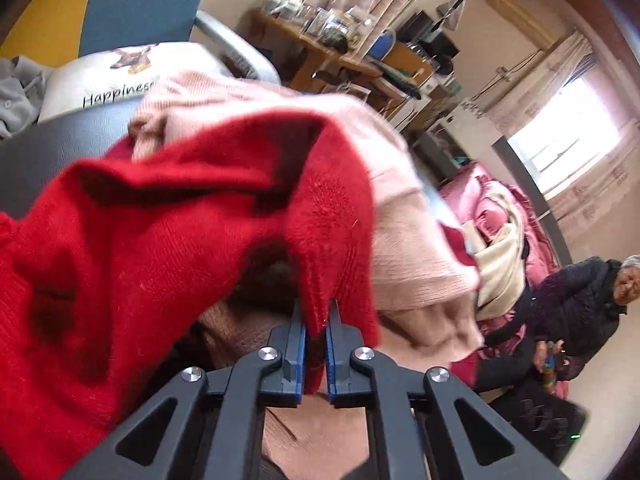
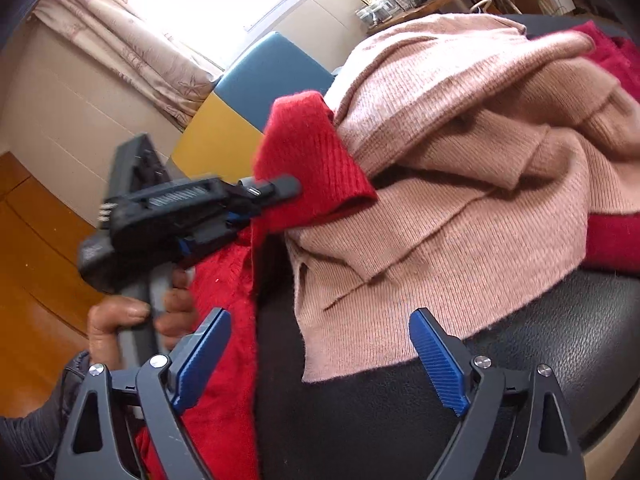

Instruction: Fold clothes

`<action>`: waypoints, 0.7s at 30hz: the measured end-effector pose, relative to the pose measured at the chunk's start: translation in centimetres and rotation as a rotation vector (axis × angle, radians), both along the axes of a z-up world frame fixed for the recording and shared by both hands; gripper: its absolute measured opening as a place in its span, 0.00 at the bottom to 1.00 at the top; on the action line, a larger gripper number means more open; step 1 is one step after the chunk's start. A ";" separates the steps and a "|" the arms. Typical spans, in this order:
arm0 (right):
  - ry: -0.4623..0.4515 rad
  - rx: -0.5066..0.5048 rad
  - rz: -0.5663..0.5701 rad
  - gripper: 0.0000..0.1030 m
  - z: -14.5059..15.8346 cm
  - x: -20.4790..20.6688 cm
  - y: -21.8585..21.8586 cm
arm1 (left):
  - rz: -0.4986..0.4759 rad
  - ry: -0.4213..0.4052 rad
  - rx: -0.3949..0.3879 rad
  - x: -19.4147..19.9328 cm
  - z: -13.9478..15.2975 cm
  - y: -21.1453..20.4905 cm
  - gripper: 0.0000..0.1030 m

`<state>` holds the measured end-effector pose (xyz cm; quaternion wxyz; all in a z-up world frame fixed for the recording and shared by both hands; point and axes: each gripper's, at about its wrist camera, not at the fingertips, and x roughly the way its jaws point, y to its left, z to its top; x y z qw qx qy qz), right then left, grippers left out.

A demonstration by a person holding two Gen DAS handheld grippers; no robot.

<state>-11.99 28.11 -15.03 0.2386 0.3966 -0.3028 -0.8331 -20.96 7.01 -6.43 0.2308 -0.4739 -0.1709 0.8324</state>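
Observation:
A red knit sweater lies bunched together with a pink ribbed sweater on a black leather seat. My left gripper is shut on a raised fold of the red sweater, whose cloth hangs from the blue pads. In the right wrist view the left gripper pinches the red sweater beside the pink sweater. My right gripper stands open over the black seat. The pink hem lies between its fingers without touching the pads.
A white pillow printed "Happiness" lies behind the clothes. A blue and yellow cushion stands at the back. A cluttered wooden desk, pink bedding and a person in a dark jacket are to the right. Wooden floor lies left.

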 end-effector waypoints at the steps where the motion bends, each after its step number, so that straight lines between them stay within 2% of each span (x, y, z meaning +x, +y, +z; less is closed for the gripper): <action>1: 0.000 0.003 0.003 0.89 0.1 0.2 -0.2 | 0.001 0.025 0.006 0.2 1.4 -0.7 0.06; 5: 0.011 0.013 0.032 0.90 0.6 0.9 -1.6 | -0.001 0.151 0.034 1.7 8.3 -4.6 0.06; 7: 0.020 0.024 0.057 0.91 1.1 1.2 -2.6 | -0.016 0.217 0.015 3.1 12.3 -7.2 0.06; 10: 0.024 0.037 0.096 0.92 1.5 1.8 -4.5 | -0.035 0.290 -0.068 5.9 17.2 -11.3 0.06; 12: 0.034 0.040 0.128 0.92 1.8 2.2 -6.0 | -0.022 0.304 -0.137 7.9 19.1 -14.0 0.06; 16: 0.060 0.062 0.199 0.92 2.7 3.2 -9.2 | 0.019 0.273 -0.234 11.8 19.6 -20.0 0.06; 18: 0.065 0.068 0.236 0.92 3.0 3.7 -10.8 | 0.036 0.240 -0.251 14.0 18.2 -23.0 0.06; 21: 0.052 0.080 0.282 0.93 2.8 4.3 -12.7 | 0.051 0.182 -0.225 17.8 14.9 -26.6 0.06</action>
